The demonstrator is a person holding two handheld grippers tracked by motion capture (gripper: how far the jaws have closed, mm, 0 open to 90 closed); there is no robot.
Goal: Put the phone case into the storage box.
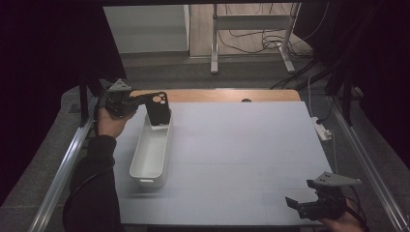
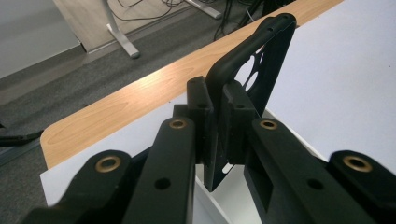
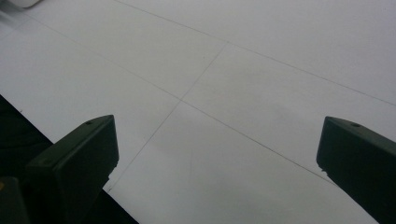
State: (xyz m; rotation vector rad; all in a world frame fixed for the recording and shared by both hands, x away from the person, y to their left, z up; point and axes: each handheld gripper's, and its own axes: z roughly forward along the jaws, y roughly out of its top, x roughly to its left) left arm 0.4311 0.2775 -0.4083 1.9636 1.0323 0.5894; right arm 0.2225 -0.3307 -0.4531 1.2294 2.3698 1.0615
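Here the left gripper has its fingers clamped on a black phone case, held upright over the far end of a white tray at the tabletop's left. The right gripper rests at the near right corner, fingers wide apart on nothing.

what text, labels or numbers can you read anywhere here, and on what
None. The black phone case held by the left gripper over the white tray shows no print, and the right gripper and table carry no readable marks.
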